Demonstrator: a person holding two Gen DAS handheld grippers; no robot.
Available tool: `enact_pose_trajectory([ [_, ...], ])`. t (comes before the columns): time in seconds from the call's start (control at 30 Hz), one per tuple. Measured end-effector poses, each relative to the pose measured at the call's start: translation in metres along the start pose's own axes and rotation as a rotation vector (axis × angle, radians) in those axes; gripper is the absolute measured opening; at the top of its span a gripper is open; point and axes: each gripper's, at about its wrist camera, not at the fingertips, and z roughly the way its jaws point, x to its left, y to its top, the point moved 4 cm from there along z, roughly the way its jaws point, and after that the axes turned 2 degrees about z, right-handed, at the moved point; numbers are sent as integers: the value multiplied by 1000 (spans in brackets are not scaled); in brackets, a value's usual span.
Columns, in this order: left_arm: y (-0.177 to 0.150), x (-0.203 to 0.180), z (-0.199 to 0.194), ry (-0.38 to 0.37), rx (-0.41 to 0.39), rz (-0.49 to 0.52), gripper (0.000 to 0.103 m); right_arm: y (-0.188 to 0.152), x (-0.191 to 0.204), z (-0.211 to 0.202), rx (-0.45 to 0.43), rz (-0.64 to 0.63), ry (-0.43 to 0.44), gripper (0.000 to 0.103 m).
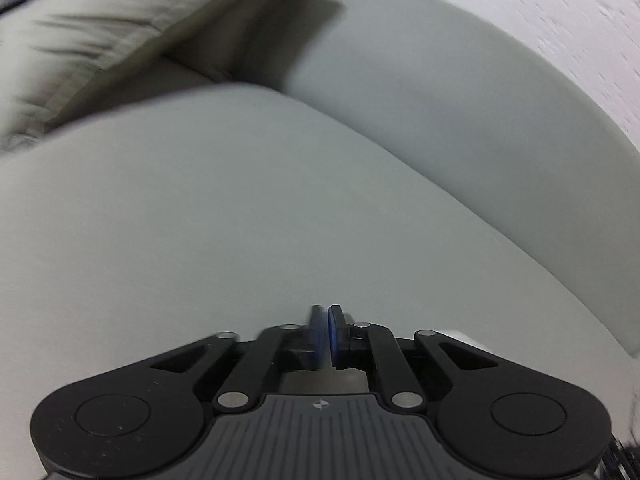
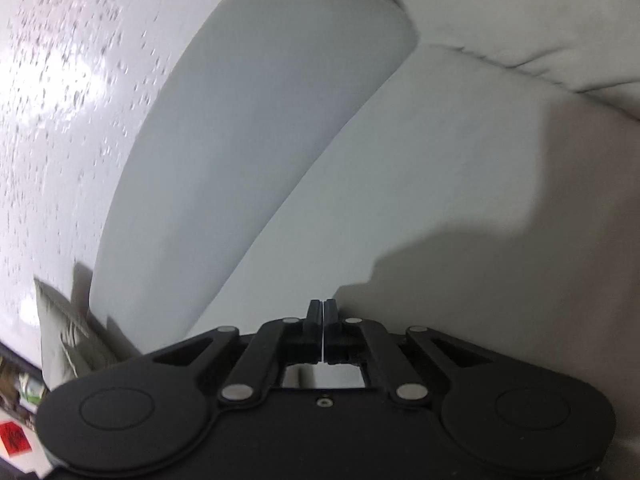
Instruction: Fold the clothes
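A beige garment lies crumpled and blurred at the top left of the left wrist view, far beyond my left gripper. That gripper's blue pads are shut with only a sliver between them and nothing in them. In the right wrist view, pale cloth is bunched at the top right, well ahead of my right gripper. Its black fingers are pressed shut and hold nothing visible. Both grippers hover over a smooth grey-green cushion, whose top also fills the right wrist view.
The cushion's rounded front edge drops to a white speckled floor, also visible in the left view. Another bit of beige cloth hangs at the lower left. Clutter with a red label sits below it.
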Motion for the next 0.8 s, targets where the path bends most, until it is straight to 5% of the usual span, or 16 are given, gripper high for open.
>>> enact_pose_trajectory([
  [0.07, 0, 8, -19, -31, 1, 9, 11, -1, 3, -15, -5, -25, -21, 14],
  [0.13, -4, 7, -38, -155, 29, 31, 11, -10, 13, -29, 55, -72, 14, 27],
  [0.27, -36, -19, -83, -439, 94, 175, 13, -30, 37, -55, 200, -172, 108, 28],
  [0.43, -110, -49, -117, -286, 145, 631, 14, -73, 58, -92, 362, -392, 123, 28],
  [0.53, -137, -42, -143, -199, 129, 768, 14, -83, 57, -111, 393, -441, 98, 29],
  [0.67, -147, -16, -185, -147, 120, 758, 26, -73, 52, -130, 398, -369, 106, 35],
  [0.8, -98, 21, -184, -227, 79, 498, 45, -63, 47, -148, 402, -297, 114, 60],
])
